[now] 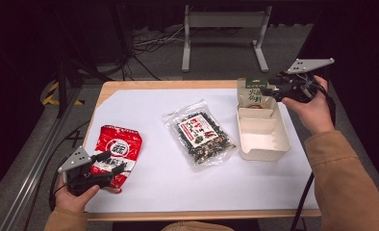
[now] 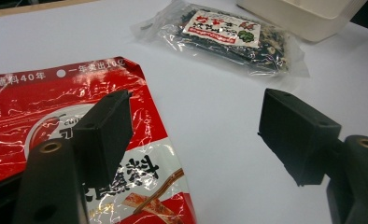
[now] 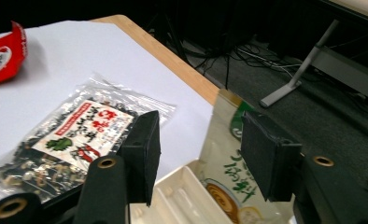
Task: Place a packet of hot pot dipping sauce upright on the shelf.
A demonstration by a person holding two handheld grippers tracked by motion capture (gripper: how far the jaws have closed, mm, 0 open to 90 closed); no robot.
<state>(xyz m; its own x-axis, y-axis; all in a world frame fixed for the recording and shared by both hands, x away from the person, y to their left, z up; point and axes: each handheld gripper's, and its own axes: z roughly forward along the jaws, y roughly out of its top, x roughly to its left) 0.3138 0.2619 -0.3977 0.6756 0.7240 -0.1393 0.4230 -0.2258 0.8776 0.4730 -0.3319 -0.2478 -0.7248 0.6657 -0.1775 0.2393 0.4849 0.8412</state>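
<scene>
1. My right gripper jaws stand apart; green-label pouch leans in the cream tray – prob. unsupported, may tip out.
2. Left gripper agape over the red pouch; slick film could slip.

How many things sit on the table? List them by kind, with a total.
Red snack pouch: 1
Clear bag with a dark mix: 1
Cream and green pouch, standing in the tray: 1
Cream tray with compartments: 1
Total: 4
</scene>
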